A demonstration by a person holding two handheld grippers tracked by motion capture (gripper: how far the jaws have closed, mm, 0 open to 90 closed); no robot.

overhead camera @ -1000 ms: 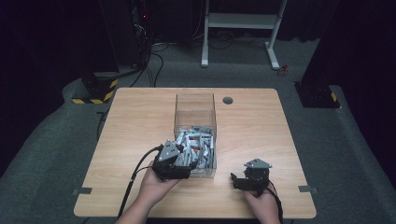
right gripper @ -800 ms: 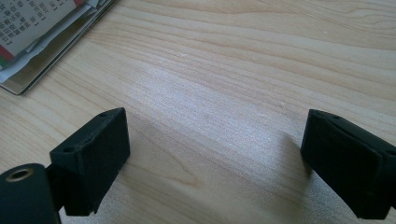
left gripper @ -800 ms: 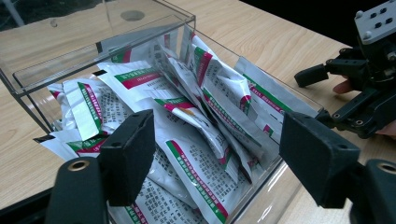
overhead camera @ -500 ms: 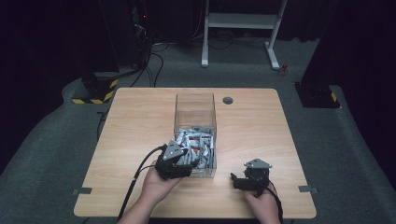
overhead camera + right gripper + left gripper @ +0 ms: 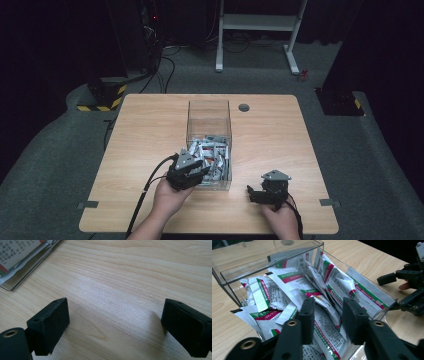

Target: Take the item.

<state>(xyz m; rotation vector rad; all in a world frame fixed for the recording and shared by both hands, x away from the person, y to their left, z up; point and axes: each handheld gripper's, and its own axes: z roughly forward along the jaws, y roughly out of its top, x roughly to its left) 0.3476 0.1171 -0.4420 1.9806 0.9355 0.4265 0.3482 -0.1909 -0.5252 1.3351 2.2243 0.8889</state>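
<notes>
A clear plastic box [image 5: 209, 117] stands mid-table, its near half heaped with white sachets [image 5: 214, 151] printed in green and red. My left gripper [image 5: 194, 169] hangs over the box's near-left corner. In the left gripper view its jaws [image 5: 328, 315] are open by a narrow gap just above the sachets [image 5: 287, 282], with nothing pinched between them. My right gripper [image 5: 252, 192] rests low on the table right of the box, near the front edge. Its jaws [image 5: 115, 322] are spread wide over bare wood.
The box's far half holds no sachets, and its rim [image 5: 272, 257] is open at the top. A round cable hole [image 5: 244, 107] sits at the table's back. In the right gripper view the box corner [image 5: 25, 270] lies at upper left. The right gripper [image 5: 388, 292] shows beyond the box.
My left gripper has edged slightly forward and up over the box's near-left corner. The right gripper has stayed where it was.
</notes>
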